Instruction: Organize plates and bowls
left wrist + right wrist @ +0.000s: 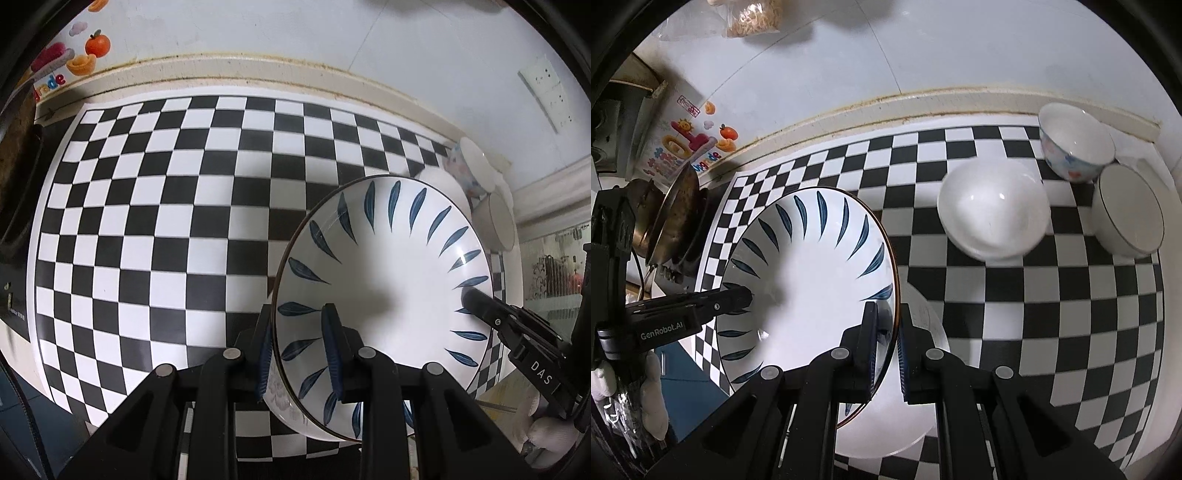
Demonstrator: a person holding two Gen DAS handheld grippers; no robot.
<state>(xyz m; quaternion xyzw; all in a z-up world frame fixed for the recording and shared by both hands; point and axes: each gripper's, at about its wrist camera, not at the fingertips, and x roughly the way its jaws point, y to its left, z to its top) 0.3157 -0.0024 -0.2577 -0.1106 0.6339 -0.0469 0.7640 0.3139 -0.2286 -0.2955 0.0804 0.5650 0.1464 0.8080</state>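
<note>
A white plate with blue leaf marks (388,280) (816,280) is held tilted above the checkered mat. My left gripper (301,354) is shut on its near rim. My right gripper (886,343) is shut on the opposite rim and shows at the right in the left wrist view (476,301). A second white dish (916,398) lies under the plate. A plain white bowl (993,210), a floral bowl (1075,146) and a dark-rimmed bowl (1126,214) stand at the back right.
The black-and-white checkered mat (166,229) covers the counter up to the back wall. A dirty pan (670,218) sits on a stove at the left. A wall socket (546,92) is at the right. A bag of food (753,16) hangs above.
</note>
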